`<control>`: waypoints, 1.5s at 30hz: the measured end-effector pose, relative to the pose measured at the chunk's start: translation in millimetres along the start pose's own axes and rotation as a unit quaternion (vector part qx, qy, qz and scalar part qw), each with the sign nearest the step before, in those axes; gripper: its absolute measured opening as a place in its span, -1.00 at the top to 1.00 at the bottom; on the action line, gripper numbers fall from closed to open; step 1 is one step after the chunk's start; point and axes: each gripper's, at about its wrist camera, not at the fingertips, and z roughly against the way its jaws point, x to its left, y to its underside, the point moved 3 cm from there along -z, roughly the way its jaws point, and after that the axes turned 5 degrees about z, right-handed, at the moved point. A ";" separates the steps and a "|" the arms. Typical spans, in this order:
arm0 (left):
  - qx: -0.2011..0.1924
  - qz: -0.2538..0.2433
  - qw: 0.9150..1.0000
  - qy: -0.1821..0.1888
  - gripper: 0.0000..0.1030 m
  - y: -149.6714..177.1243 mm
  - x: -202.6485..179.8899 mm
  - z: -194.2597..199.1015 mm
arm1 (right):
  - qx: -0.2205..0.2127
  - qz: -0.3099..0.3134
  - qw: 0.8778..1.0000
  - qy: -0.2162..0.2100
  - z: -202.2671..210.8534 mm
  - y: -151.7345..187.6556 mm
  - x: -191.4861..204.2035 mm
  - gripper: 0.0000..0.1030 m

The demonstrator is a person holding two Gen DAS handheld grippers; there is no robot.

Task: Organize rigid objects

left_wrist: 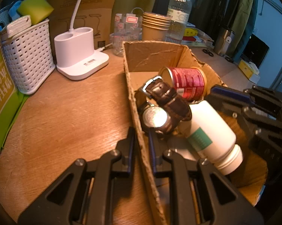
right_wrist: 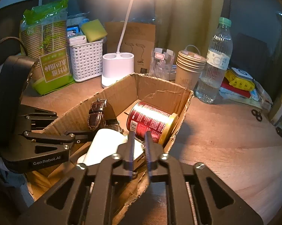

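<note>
your left gripper (left_wrist: 141, 131) straddles the left wall of the cardboard box (left_wrist: 133, 101), one finger outside and one inside, closed in on the cardboard between them. your right gripper (right_wrist: 140, 136) does the same at the opposite side, its two fingers pinched onto the box's torn near-right wall.

inside the box, the red can (right_wrist: 150, 121) lies on its side against the right wall, its gold rim toward that wall. the white bottle (left_wrist: 210, 131) lies on its side at the near end, cap pointing to the near-right corner, its teal label facing up. the wristwatch (left_wrist: 159, 116) rests by the left wall, its metal case back facing up and glaring under the lamp, the brown leather strap arching over it and touching the bottle's base.

the box sits on the wooden desk (left_wrist: 66, 112), near its middle. toward the back edge stand the white lamp base (left_wrist: 79, 54), the white woven basket (left_wrist: 28, 56) holding a green sponge (left_wrist: 36, 7), a clear glass (right_wrist: 161, 63), stacked paper cups (right_wrist: 189, 65) and a water bottle (right_wrist: 216, 61). a green pack of cups (right_wrist: 47, 52) stands at the far-left corner.
</note>
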 end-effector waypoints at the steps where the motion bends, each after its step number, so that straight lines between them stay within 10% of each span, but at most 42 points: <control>1: 0.000 0.000 1.000 0.000 0.69 0.0 0.0 -0.4 | -0.001 -0.002 1.000 -0.004 0.6 1.0 -0.2 0.54; 9: 0.000 0.000 1.000 -0.001 0.68 0.0 0.2 -0.2 | -0.011 -0.011 1.000 -0.011 6.9 2.2 2.1 0.20; 14: 0.000 0.000 1.000 -0.001 0.68 0.3 0.0 -0.6 | -0.044 -0.016 0.999 -0.007 17.2 0.4 3.7 -0.73; 33: -0.041 -0.023 0.999 -0.011 0.61 2.5 -8.9 18.2 | -0.068 -0.065 0.993 0.066 44.4 3.2 -7.3 -0.73; 40: -0.102 -0.029 0.994 -0.026 0.37 0.2 -11.5 43.3 | -0.098 -0.113 0.980 0.128 73.3 3.3 -23.5 -0.73; 45: -0.151 -0.032 0.988 -0.009 -0.15 -2.3 -14.5 64.9 | -0.127 -0.144 0.969 0.158 101.3 6.3 -35.0 -0.73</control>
